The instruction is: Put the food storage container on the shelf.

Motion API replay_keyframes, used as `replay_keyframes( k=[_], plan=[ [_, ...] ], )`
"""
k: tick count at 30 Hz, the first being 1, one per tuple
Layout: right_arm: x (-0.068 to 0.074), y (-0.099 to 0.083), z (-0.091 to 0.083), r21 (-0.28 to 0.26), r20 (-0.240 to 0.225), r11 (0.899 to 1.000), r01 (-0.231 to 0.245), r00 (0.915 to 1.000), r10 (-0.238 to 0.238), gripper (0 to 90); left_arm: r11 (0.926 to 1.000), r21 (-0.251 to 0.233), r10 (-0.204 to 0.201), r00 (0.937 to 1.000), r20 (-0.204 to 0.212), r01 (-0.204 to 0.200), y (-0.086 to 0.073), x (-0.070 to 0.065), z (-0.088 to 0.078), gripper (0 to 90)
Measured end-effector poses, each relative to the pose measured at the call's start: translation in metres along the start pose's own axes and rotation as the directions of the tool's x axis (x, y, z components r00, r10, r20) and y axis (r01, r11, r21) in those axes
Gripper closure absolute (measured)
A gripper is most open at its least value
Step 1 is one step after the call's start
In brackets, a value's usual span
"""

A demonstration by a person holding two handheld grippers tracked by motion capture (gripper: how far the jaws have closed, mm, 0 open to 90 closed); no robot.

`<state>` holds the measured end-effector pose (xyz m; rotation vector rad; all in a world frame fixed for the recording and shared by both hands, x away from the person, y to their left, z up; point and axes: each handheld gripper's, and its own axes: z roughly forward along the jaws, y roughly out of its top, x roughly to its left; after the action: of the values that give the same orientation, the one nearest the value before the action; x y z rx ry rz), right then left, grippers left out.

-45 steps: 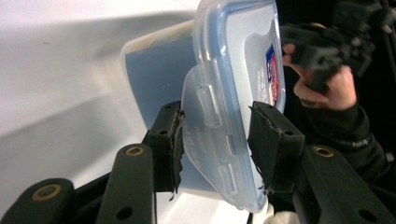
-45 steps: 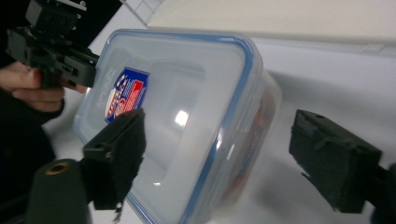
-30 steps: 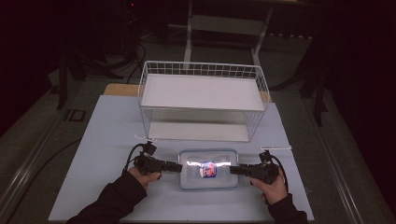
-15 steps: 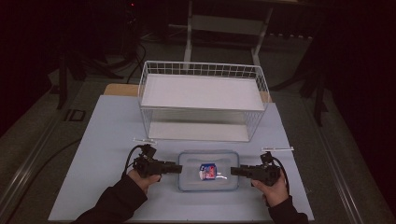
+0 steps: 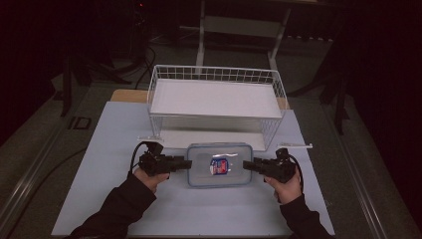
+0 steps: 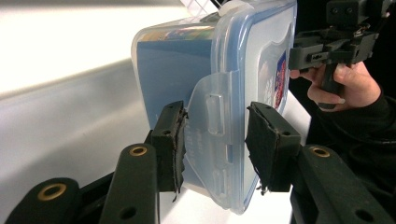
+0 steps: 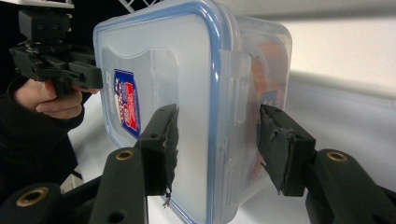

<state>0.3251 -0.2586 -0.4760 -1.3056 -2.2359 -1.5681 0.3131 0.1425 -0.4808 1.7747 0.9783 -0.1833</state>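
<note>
The plastic box (image 5: 219, 165) sits between the 2 grippers, just in front of the wire basket (image 5: 215, 102). The left gripper (image 5: 186, 164) and right gripper (image 5: 247, 165) each clamp 1 end, so the box stays level while lifted.

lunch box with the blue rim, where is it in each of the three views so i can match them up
High view: lunch box low centre, between the two grippers, in front of the wire basket.
Left gripper view: lunch box centre, its end latch between the jaws.
Right gripper view: lunch box centre, its edge between the jaws.
Shared landmark: the red and blue sticker on the lid.
</note>
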Motion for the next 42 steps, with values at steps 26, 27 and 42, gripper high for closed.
replay_keyframes(
  k=[26, 27, 42],
  plan=[
    [-0.047, 0.033, 0.043, -0.113, 0.052, 0.993, 0.038, 0.9981, -0.032, 48.0, 0.9908, -0.126, 0.036, 0.9928, -0.114, -0.05, 0.031, 0.052, 0.03, 55.1],
    [-0.047, 0.033, 0.043, -0.113, 0.052, 0.993, 0.038, 0.9981, -0.032, 48.0, 0.9908, -0.126, 0.036, 0.9928, -0.114, -0.05, 0.031, 0.052, 0.03, 54.9],
    [-0.052, 0.039, 0.051, -0.138, 0.091, 0.99, 0.029, 0.9957, -0.017, 46.3, 0.9812, -0.186, 0.023, 0.9887, -0.148, -0.051, 0.036, 0.066, 0.038, 53.2]
  ],
)
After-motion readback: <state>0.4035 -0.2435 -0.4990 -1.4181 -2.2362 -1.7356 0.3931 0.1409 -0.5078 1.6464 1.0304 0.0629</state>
